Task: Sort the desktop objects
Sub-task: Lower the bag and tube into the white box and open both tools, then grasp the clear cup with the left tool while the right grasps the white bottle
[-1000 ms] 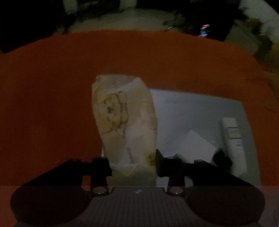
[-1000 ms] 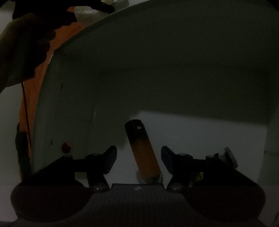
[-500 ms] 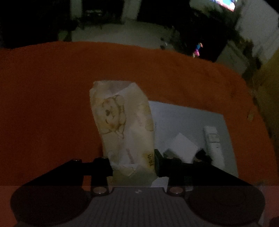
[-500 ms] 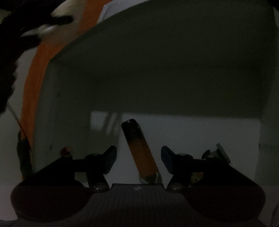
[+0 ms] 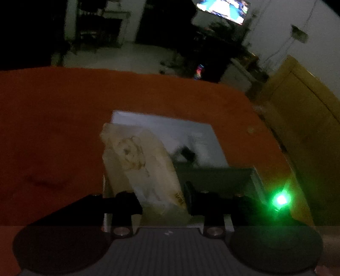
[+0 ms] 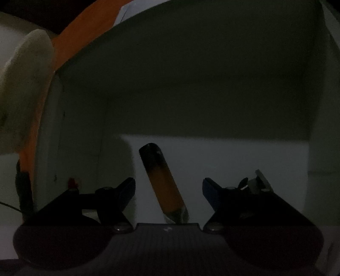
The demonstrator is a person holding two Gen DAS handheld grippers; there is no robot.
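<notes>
Both tongs differ: left tongs (image 5: 163, 201) pinch a bear-print tissue pack (image 5: 140, 167); right tongs (image 6: 169, 189) spread around an orange tube (image 6: 162, 186) inside a white box (image 6: 212, 85).

Black fingers (image 6: 127, 191), silver screws, ribbed grey body

the pale packet (image 5: 144, 167) with a bear drawing, seen in the left wrist view, carries a short line of dark print near its lower right edge, but it is too blurred and dim to read. the lit screen (image 5: 223, 9) far behind shows only coloured patches, no legible words. in the right wrist view nothing readable shows on the orange tube (image 6: 163, 186) or the white box (image 6: 191, 85).
</notes>
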